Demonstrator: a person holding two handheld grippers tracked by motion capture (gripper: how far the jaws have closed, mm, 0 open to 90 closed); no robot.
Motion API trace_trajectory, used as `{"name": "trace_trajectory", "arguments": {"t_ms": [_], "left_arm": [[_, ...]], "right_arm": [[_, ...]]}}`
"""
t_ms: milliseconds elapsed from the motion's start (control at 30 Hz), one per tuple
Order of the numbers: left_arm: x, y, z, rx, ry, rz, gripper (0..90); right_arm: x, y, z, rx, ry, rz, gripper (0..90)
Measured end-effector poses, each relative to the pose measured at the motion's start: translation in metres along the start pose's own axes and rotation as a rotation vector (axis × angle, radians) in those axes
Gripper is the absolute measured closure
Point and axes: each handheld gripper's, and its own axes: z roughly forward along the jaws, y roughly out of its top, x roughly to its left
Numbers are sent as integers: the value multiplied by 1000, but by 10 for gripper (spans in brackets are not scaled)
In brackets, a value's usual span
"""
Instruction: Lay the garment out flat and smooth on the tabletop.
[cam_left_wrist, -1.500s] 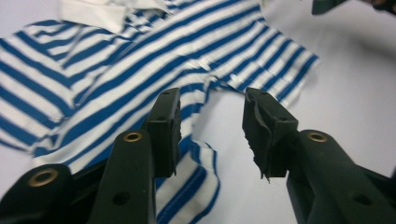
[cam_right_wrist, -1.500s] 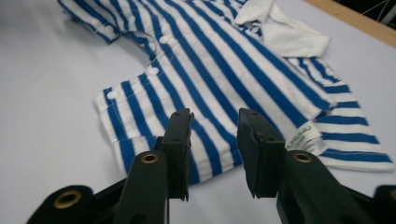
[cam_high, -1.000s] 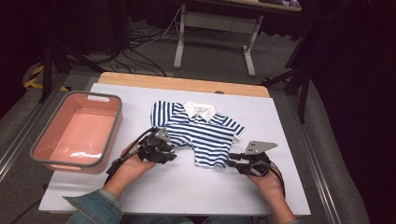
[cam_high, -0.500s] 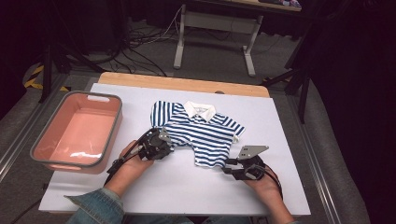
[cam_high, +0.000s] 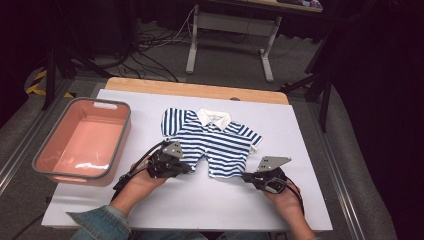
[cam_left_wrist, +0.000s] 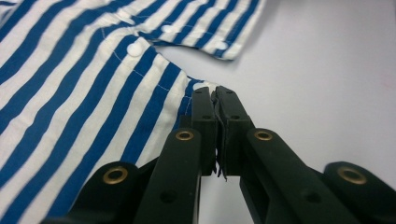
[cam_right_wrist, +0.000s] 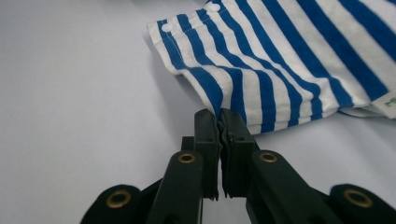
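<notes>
A small blue-and-white striped polo shirt (cam_high: 215, 140) with a white collar lies flat on the white board (cam_high: 300, 150). My left gripper (cam_high: 189, 169) sits at the shirt's lower left hem. Its jaws have just been closing and now pinch the hem corner (cam_left_wrist: 198, 88), with the gripper (cam_left_wrist: 215, 95) shut on the cloth. My right gripper (cam_high: 245, 176) sits at the lower right hem. Its jaws have also just closed, and the gripper (cam_right_wrist: 219, 115) is shut on the striped edge (cam_right_wrist: 243, 102). Both grippers lie low on the board, held by the person's hands.
A pink tray with a grey rim (cam_high: 125, 120) stands at the board's left side. A wooden strip (cam_high: 200, 90) runs along the far edge. Bare white board (cam_high: 210, 205) lies between the hands and the near edge.
The right gripper has slid left up to the shirt's hem and its jaws have shut on it. The left gripper's jaws have shut on the hem where it was.
</notes>
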Motion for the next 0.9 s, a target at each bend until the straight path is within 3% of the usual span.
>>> {"name": "trace_trajectory", "arguments": {"t_ms": [200,300,400,533,633,800,900], "left_arm": [[-11,-5,6,51,-74,14,864],[-19,-5,8,66,-114,36,875],[-22,-7,6,60,-79,32,771],[-14,-13,-5,30,-43,5,626],[-6,-19,-12,28,-25,-8,602],[1,-23,-10,75,-24,15,578],[4,-25,-1,127,-25,40,587]], "right_arm": [[8,-4,-20,11,-21,-33,867],[12,-11,-30,38,0,-53,868],[16,-17,-34,64,38,-63,858],[17,-17,-37,39,-1,-85,694],[19,-11,-38,6,-12,-112,648],[21,-1,-27,-4,26,-153,651],[19,7,0,32,92,-195,652]]}}
